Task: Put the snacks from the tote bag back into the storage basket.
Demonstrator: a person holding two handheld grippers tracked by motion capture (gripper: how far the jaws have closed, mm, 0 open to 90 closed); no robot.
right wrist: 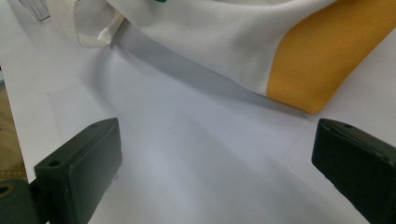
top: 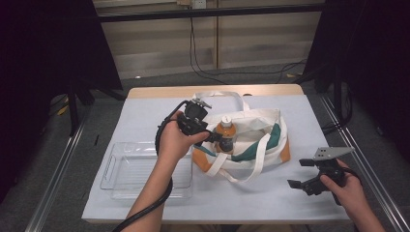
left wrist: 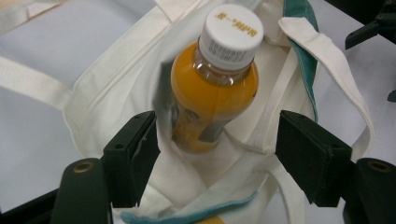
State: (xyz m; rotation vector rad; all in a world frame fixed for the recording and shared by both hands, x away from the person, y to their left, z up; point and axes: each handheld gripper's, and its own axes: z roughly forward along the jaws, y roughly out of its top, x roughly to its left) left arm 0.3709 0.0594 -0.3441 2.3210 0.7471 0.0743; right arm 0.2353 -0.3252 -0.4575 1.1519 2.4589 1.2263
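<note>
A bottle of orange drink [top: 226, 133] with a white cap stands tilted inside a white tote bag [top: 261, 130] trimmed in green and orange. My left gripper [top: 220, 140] reaches into the bag's mouth from the left. In the left gripper view the bottle [left wrist: 212, 93] lies between the two black jaws of the left gripper [left wrist: 217, 128], with a gap on each side; the left jaw rests by the bag's wall [left wrist: 116, 79]. My right gripper [top: 297, 173] sits open near the table's front right, facing the bag's orange corner [right wrist: 303, 60] with nothing between its jaws [right wrist: 217, 140].
A clear plastic tray [top: 145, 169] lies at the front left of the white-covered table [top: 145, 116]. The bag's long straps [top: 227, 94] trail toward the back and the front. Cables hang behind the table, with dark stands on both sides.
</note>
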